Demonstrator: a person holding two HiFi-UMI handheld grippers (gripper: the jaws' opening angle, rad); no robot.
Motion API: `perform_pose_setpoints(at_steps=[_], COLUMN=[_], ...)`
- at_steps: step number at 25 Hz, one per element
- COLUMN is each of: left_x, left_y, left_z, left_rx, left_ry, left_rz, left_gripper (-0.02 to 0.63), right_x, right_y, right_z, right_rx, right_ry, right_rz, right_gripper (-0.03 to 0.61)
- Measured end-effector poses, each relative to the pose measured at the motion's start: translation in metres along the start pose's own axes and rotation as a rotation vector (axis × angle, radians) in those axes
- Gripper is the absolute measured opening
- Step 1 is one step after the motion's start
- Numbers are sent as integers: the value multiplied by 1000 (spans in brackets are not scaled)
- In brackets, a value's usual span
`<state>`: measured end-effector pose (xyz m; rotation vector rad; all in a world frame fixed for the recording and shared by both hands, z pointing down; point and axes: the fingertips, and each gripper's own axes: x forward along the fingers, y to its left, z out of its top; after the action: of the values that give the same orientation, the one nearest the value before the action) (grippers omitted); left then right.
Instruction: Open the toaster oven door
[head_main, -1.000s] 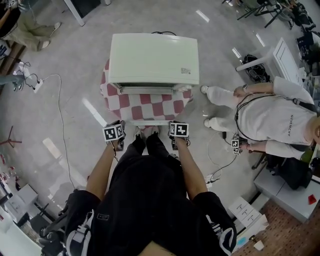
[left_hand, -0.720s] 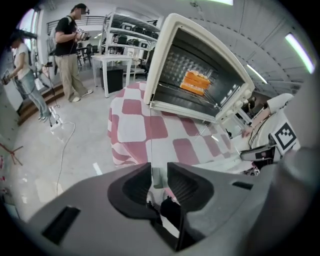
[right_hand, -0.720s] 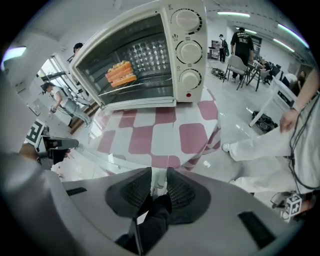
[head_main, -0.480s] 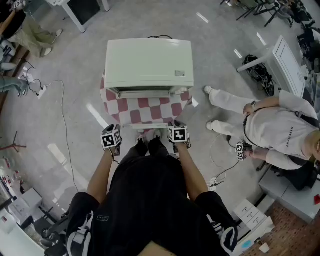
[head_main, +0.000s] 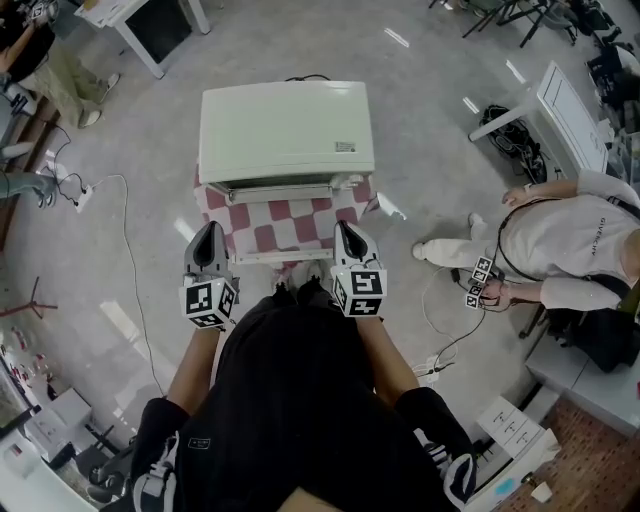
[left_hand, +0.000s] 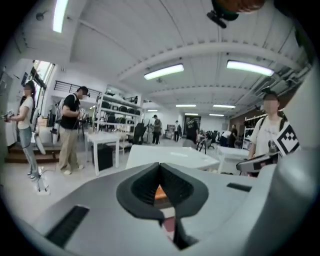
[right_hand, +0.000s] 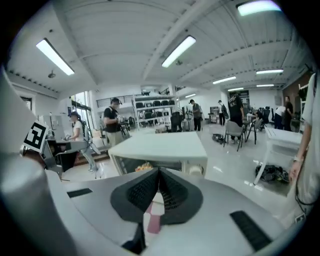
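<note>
Holding the left tool (head_main: 209, 232) and the right tool (head_main: 347, 230) side by side, well apart, just ahead of the black-clad torso (head_main: 300, 400), both pointing away toward the desk (head_main: 222, 238).

Showing both tools clenched: jaws just having been closing, pads now meeting edge to edge in the left gripper view (left_hand: 160, 167) and the right gripper view (right_hand: 159, 174), grasping nothing.

Hovering one tool over each front corner of the red-and-white checked cloth (head_main: 290, 222), apart from the toaster oven (head_main: 286, 125).

Lying between the tools and the oven front: the uncovered front strip of that cloth.

Standing on the far part of the cloth: the cream-white toaster oven, front facing the tools, door (head_main: 280, 188) appearing shut against the body. Glowing behind the door glass in the right gripper view: something orange (right_hand: 142, 166), too small to identify.

Trailing over the floor on the left: a thin cable (head_main: 125, 260), running to a power strip (head_main: 75, 170).

Sitting near the right of the desk: a person in a white top (head_main: 560, 250), gripping a marker cube (head_main: 480, 278).

Standing farther off at upper right: a far white desk (head_main: 560, 110). Standing in the background of the left gripper view: two people (left_hand: 70, 130) beside shelving (left_hand: 117, 117).
</note>
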<state>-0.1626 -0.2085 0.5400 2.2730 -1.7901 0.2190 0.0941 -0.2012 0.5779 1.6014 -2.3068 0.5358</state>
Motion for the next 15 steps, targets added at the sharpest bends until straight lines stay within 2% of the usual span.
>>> perform_pose_setpoints(at_steps=[3, 6, 9, 15], left_x=[-18, -33, -38, -33], left_y=[-30, -52, -63, -70], left_z=[55, 80, 81, 70], left_rx=[23, 36, 42, 22], left_ry=[-137, -208, -223, -183], left_rz=[-58, -95, -99, -110], left_gripper=[11, 11, 11, 11], right_x=[-22, -39, -44, -48], right_y=[17, 28, 35, 39], right_z=[45, 67, 66, 63], right_rx=[-16, -19, -18, -29], right_ry=[-119, -184, -194, -192], right_rz=[22, 40, 52, 66], right_gripper=[28, 28, 28, 28])
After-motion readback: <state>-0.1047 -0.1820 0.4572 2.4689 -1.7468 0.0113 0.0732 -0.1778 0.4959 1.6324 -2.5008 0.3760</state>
